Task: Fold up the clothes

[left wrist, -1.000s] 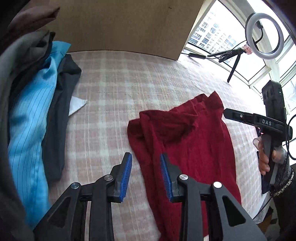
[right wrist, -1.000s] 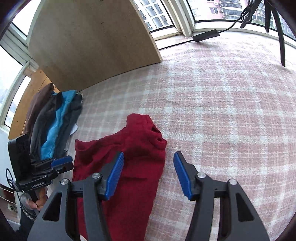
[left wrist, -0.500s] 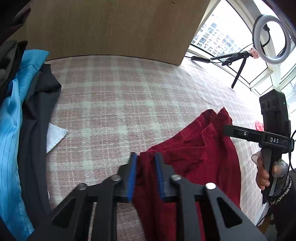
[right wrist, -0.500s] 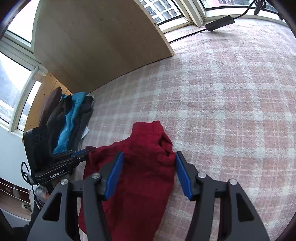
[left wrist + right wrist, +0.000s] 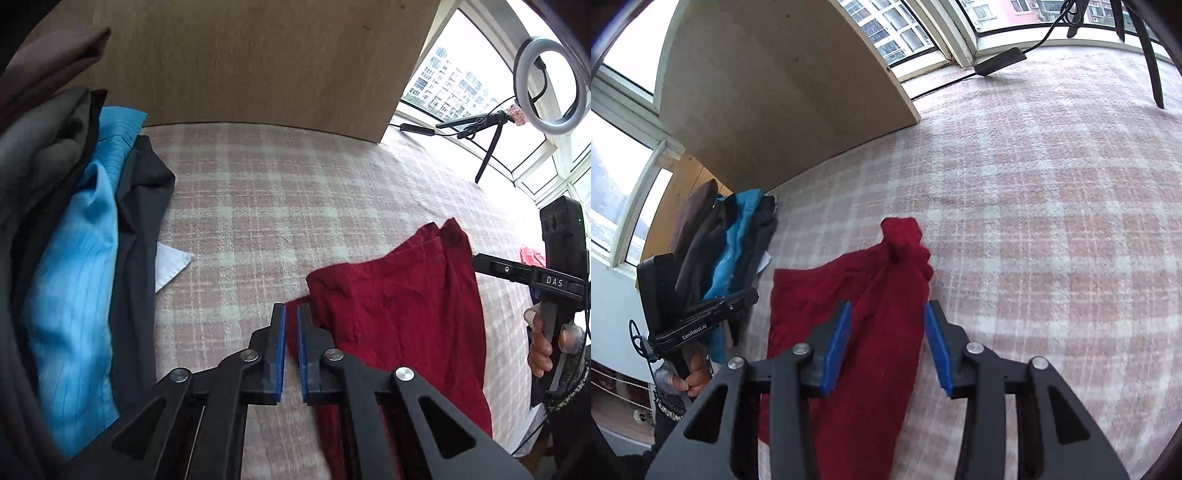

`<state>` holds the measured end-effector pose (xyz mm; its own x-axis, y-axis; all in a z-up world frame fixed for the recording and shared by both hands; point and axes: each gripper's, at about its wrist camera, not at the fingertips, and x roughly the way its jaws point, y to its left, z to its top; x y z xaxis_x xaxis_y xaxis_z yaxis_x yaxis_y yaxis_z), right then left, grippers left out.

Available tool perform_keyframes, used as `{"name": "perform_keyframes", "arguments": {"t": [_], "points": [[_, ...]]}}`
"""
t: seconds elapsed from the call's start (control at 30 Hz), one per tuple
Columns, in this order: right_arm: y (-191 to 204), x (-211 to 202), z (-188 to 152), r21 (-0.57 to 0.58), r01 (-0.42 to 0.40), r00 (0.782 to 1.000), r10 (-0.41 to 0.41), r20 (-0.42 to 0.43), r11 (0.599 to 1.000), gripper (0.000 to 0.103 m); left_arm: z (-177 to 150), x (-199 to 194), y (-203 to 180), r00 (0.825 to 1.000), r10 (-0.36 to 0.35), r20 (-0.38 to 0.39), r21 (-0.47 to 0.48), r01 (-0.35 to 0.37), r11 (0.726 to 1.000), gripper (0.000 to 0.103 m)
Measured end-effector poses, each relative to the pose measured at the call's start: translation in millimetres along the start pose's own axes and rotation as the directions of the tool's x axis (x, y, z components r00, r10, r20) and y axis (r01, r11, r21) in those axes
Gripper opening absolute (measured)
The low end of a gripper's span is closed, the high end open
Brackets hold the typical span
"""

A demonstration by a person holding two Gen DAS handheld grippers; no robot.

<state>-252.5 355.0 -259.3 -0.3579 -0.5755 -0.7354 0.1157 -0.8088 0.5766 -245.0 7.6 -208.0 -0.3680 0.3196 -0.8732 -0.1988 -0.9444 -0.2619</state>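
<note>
Setting: bay-windowed room; work surface a pink-and-white checked blanket (image 5: 295,206), backed by a wooden board (image 5: 258,62).

Item: red knit garment (image 5: 399,314), one piece, lying rumpled on the blanket, well apart from the pile of dark and blue clothes (image 5: 81,258) to its left and nearer the ring light (image 5: 550,81) side. One bunched end points toward the board.

Handling (judged): soft, limp and light; not fragile. It will sag and drag from any single pinch; the knit should grip well on the pads. Best taken at two edge corners and lifted together.

Left gripper (image 5: 291,332): jaws nearly closed, pinching the garment's edge nearest the pile.

Right gripper (image 5: 886,328): jaws closing, part-way, astride the garment's opposite edge; cloth lies between them, pads not yet pressing.

Other: white scrap (image 5: 170,266) beside the pile.
</note>
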Motion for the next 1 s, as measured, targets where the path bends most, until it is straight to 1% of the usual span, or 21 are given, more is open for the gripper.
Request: {"name": "perform_keyframes", "arguments": {"t": [0.07,0.13,0.2,0.3,0.33,0.4,0.47,0.5,0.53,0.6,0.63,0.67,0.7,0.77,0.8,0.83,0.87,0.9,0.93,0.97,1.0], "points": [[3.8,-16.0,-27.0,-0.004,-0.013,1.000,0.012,-0.015,1.000,0.044,-19.0,-22.6,-4.8,1.000,0.008,0.003,0.025,-0.008,1.000,0.016],[7.3,-19.4,-58.5,0.000,0.000,0.999,0.000,-0.050,1.000,0.044,-45.1,-35.2,-10.6,1.000,-0.014,-0.018,0.040,0.014,0.999,0.024],[10.6,-21.6,-89.5,0.004,0.013,0.996,-0.012,-0.085,1.000,0.044,-71.7,-47.0,-16.3,0.998,-0.038,-0.040,0.055,0.040,0.998,0.025],[14.0,-10.5,-123.4,0.024,0.016,0.992,-0.013,-0.127,1.000,0.044,-102.7,-41.0,-27.0,0.988,-0.094,-0.126,0.043,0.100,0.994,0.025],[15.5,-7.3,-131.7,0.030,0.013,0.991,-0.009,-0.133,0.999,0.044,-109.6,-37.9,-32.4,0.985,-0.099,-0.145,0.054,0.108,0.993,0.025],[20.2,-4.8,-141.5,0.027,0.007,0.992,-0.004,-0.125,1.000,0.044,-120.0,-31.9,-42.7,0.980,-0.098,-0.172,0.077,0.113,0.991,0.024],[24.5,-2.9,-147.2,0.023,0.007,0.993,-0.004,-0.119,1.000,0.044,-124.6,-28.7,-46.6,0.979,-0.112,-0.171,0.083,0.127,0.988,0.015],[26.6,-1.5,-148.6,0.017,0.006,0.993,-0.004,-0.121,1.000,0.044,-125.2,-26.4,-46.2,0.975,-0.138,-0.174,0.075,0.152,0.985,0.009],[29.2,0.4,-150.0,0.007,0.005,0.992,-0.004,-0.126,1.000,0.043,-124.9,-25.8,-45.7,0.974,-0.142,-0.175,0.072,0.156,0.985,0.007],[35.4,1.4,-150.7,-0.030,0.024,0.988,-0.028,-0.149,0.999,0.021,-124.0,-25.2,-44.8,0.974,-0.142,-0.176,0.068,0.157,0.985,0.007],[38.0,0.4,-150.6,-0.047,0.038,0.986,-0.045,-0.158,0.998,0.012,-125.4,-27.3,-44.6,0.975,-0.139,-0.175,0.074,0.154,0.985,0.007],[39.7,-1.1,-150.3,-0.060,0.054,0.984,-0.064,-0.164,0.997,0.012,-127.1,-29.9,-44.5,0.975,-0.136,-0.173,0.080,0.151,0.985,0.007],[38.9,-4.0,-149.8,-0.062,0.079,0.983,-0.088,-0.160,0.995,0.012,-129.3,-29.8,-43.7,0.979,-0.108,-0.174,0.084,0.124,0.989,0.007],[36.1,-4.0,-149.1,-0.067,0.110,0.978,-0.119,-0.170,0.992,0.012,-133.7,-28.9,-42.1,0.983,-0.045,-0.177,0.092,0.062,0.994,0.006],[34.6,-2.2,-148.9,-0.066,0.118,0.975,-0.128,-0.180,0.991,0.012,-134.8,-28.4,-38.5,0.983,-0.045,-0.179,0.061,0.056,0.997,0.006],[34.0,-0.2,-149.0,-0.055,0.121,0.973,-0.129,-0.190,0.991,0.016,-135.7,-28.0,-34.5,0.982,-0.050,-0.180,0.025,0.056,0.998,0.006],[34.1,1.5,-148.9,-0.046,0.123,0.972,-0.130,-0.198,0.991,0.018,-136.7,-28.3,-31.3,0.980,-0.074,-0.184,-0.012,0.072,0.997,0.008],[36.3,2.1,-148.3,-0.046,0.119,0.972,-0.126,-0.198,0.992,0.020,-137.9,-29.3,-30.1,0.978,-0.094,-0.184,-0.037,0.088,0.995,0.015],[38.5,3.1,-148.1,-0.051,0.109,0.973,-0.117,-0.198,0.993,0.028,-138.9,-30.4,-31.3,0.980,-0.094,-0.176,-0.045,0.088,0.995,0.020],[39.6,3.1,-149.0,-0.056,0.100,0.974,-0.110,-0.199,0.993,0.038,-139.8,-31.4,-32.7,0.982,-0.091,-0.168,-0.051,0.084,0.995,0.023],[38.6,1.3,-152.1,-0.065,0.095,0.974,-0.107,-0.201,0.993,0.041,-139.8,-30.0,-35.4,0.983,-0.082,-0.166,-0.049,0.074,0.996,0.028]]}}
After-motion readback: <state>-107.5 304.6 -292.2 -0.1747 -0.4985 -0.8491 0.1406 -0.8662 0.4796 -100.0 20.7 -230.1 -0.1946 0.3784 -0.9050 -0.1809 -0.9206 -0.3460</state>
